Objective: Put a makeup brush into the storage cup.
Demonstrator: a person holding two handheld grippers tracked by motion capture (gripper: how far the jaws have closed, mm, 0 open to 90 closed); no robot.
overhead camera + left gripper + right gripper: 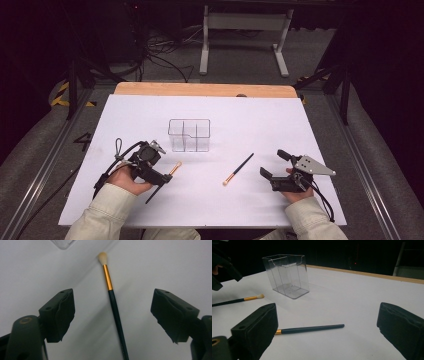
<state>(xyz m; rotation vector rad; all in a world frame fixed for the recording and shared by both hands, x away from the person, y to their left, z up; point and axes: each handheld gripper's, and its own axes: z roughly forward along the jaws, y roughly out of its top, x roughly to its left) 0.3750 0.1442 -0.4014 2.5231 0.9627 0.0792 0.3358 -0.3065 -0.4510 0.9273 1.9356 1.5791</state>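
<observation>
Two dark-handled makeup brushes with gold ferrules and pale tips lie on the white table. One brush point(175, 168) point(113, 305) runs between the jaws of my left gripper point(159, 175) point(112, 312), which is open; its pads stand well clear of the handle on both sides. The other brush point(239, 169) point(312, 328) lies in the middle right of the table, just ahead of my right gripper point(274, 163) point(328, 312), also open with nothing between its jaws. A clear plastic organizer point(189, 135) point(287, 275) with several compartments stands upright behind both brushes.
The white table surface point(240, 115) ends in a wooden strip point(205, 89) at the far edge. Cables and a white table frame point(245, 30) sit on the dark floor beyond. Part of the left gripper point(222, 267) shows at the upper left of the right gripper view.
</observation>
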